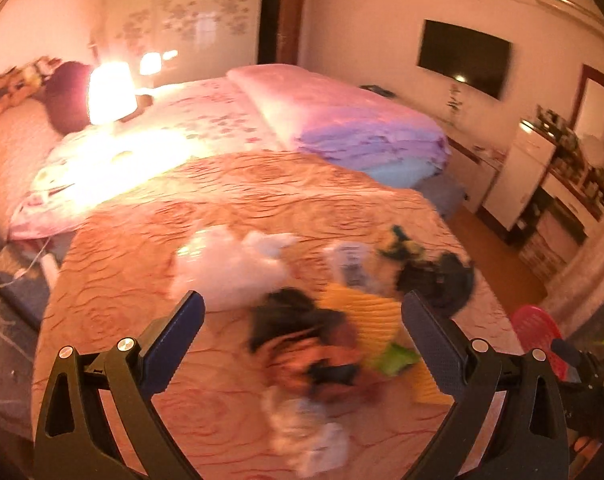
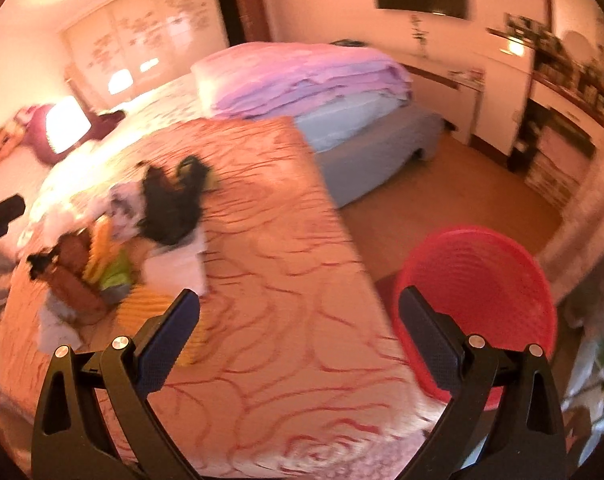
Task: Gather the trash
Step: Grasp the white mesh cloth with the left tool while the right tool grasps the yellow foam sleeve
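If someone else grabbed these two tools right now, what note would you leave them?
Left hand-held gripper: open, empty, above the trash pile on the orange bedspread.
Right hand-held gripper: open, empty, over the bedspread's edge, near the red basket on the floor beside the bed.
Done: nothing visible inside the basket.
Left: pick up the wrappers, paper and dark scraps and drop them in the basket.

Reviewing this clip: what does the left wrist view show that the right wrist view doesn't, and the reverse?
Only the left wrist view puts the trash pile right between the open left gripper fingers, with a white crumpled piece clearly visible.

Only the right wrist view shows the whole red basket standing on the floor beside the bed, behind the open, empty right gripper.

Both show the orange bedspread, the folded pink quilts, the lit lamp and the wall television. Both are motion-blurred.
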